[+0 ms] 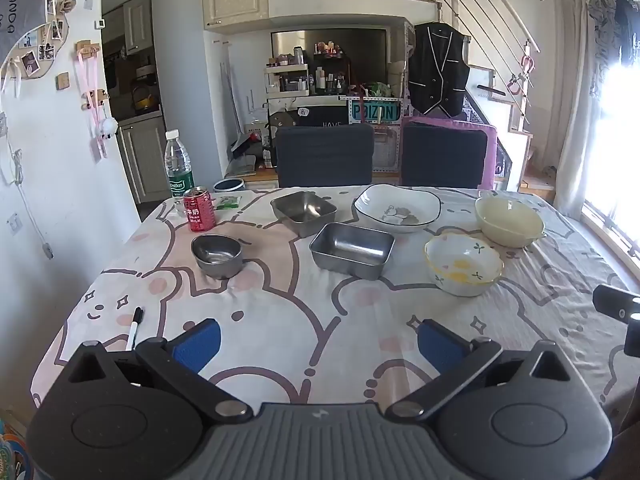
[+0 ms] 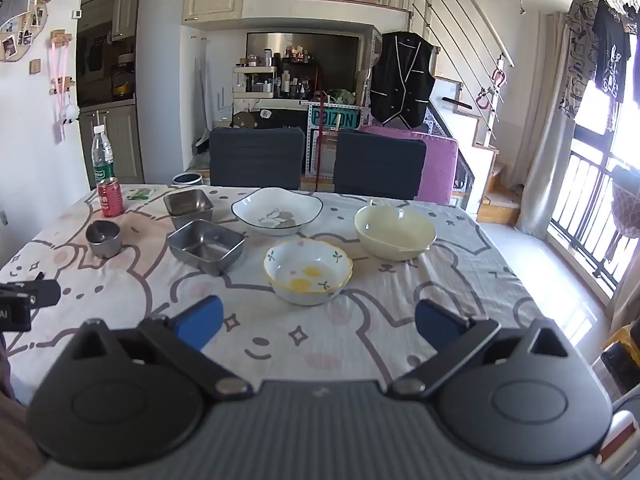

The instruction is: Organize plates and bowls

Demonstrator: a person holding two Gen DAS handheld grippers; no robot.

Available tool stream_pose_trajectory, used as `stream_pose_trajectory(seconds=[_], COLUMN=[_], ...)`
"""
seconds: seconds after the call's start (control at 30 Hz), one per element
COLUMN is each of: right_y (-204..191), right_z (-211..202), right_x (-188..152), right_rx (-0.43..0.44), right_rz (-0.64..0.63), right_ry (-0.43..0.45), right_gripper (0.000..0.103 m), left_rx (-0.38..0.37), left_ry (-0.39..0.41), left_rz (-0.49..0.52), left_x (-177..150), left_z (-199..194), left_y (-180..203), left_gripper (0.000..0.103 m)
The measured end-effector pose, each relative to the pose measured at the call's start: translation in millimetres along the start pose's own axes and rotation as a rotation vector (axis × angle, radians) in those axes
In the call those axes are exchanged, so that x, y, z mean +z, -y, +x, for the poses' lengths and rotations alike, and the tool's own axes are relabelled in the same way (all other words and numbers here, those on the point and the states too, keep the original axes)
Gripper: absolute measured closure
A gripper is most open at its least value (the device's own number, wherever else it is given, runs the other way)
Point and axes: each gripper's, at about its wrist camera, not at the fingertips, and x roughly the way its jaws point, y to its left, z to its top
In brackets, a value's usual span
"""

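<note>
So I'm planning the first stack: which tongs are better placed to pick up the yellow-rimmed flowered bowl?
The right tongs. They stand open with the yellow-rimmed flowered bowl just ahead, nearly centred between them. From the left tongs, also open, the bowl sits off to the right, farther away.

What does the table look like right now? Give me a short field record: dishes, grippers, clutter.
steel dishes: round bowl, two rectangular trays
ceramic dishes: white plate, cream bowl, yellow-rimmed bowl
stacking: none, all apart on the tablecloth
left gripper: open, empty
right gripper: open, empty
clutter: red can, water bottle, marker
</note>
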Motion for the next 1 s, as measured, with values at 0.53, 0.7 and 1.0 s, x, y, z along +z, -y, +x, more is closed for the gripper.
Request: stream_pose_trajectory(seconds=[0.53, 0.7, 1.0], right_y=[-0.2, -0.2, -0.5], right_z=[0.1, 0.0, -0.1], right_x=[0.1, 0.0, 0.1], right_rx=[0.004, 0.004, 0.004], right_rz=[0.001, 0.001, 0.001], right_ry=[-0.002, -0.002, -0.002], right_gripper=[0.000, 0.000, 0.000], left_rx=[0.003, 0.003, -0.001], left_ry=[0.002, 0.000, 0.000], left_rz=[0.000, -0.002, -0.005], left_x=[-0.2, -0.5, -3.5], left_z=[-0.2, -0.9, 0.1], left_y=[0.6, 1.8, 3.1], left_gripper=[0.000, 0.000, 0.000])
